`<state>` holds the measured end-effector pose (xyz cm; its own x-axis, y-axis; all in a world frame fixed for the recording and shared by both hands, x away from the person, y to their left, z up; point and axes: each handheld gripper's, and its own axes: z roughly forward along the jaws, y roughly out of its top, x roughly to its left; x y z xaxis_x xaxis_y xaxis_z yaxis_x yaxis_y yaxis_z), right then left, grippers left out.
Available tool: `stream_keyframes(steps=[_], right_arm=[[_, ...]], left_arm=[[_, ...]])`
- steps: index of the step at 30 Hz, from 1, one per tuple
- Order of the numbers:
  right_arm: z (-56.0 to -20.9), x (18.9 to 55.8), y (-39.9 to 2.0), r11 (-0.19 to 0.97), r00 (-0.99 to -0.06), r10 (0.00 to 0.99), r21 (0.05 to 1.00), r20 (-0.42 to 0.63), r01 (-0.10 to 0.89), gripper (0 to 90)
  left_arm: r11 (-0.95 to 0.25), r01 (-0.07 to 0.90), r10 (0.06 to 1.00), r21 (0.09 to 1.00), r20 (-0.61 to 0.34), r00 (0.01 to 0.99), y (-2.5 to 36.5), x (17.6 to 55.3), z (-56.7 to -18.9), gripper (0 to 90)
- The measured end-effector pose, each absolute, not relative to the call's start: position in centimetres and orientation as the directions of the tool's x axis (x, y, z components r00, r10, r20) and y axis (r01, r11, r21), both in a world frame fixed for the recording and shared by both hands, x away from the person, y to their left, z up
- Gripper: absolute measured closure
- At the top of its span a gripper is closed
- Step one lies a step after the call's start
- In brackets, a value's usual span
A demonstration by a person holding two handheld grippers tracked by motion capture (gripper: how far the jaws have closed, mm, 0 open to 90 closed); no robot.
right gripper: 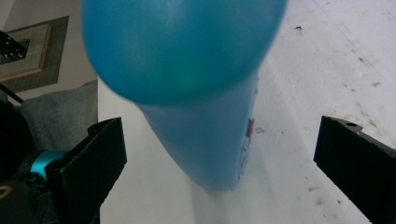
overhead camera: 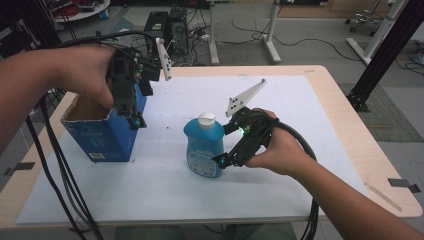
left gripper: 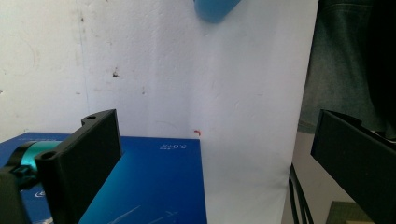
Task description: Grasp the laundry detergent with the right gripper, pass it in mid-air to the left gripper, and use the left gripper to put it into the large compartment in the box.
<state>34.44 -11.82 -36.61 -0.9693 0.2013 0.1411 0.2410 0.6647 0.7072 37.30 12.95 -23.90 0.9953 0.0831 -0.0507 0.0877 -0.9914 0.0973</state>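
Plastic, smooth and part full of liquid, the blue bottle (overhead camera: 203,146) stood upright just right of the open blue box (overhead camera: 102,131). We had our right gripper (right gripper: 219,154) spread wide around its lower body; we judged it slippery and squeezable, best pinched across the flat sides. Our left gripper (left gripper: 210,158) hung agape over the box.

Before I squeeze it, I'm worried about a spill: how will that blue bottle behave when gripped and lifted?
The blue bottle stands upright, tall on a narrow base, so a sideways nudge may tip it. Its smooth curved plastic could slip between the wide-open jaws of the right hand-held gripper. The white cap looks closed, so spilling seems unlikely.
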Motion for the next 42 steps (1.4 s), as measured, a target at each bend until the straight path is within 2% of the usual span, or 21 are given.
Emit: stream_keyframes(steps=[42], right_arm=[[-40.3,33.4,-9.9,0.509,-0.952,0.291,0.827,0.097,0.240,3.7]], left_arm=[[-0.991,0.093,0.089,0.093,-0.051,0.995,13.5,37.2,-24.3,1.7]])
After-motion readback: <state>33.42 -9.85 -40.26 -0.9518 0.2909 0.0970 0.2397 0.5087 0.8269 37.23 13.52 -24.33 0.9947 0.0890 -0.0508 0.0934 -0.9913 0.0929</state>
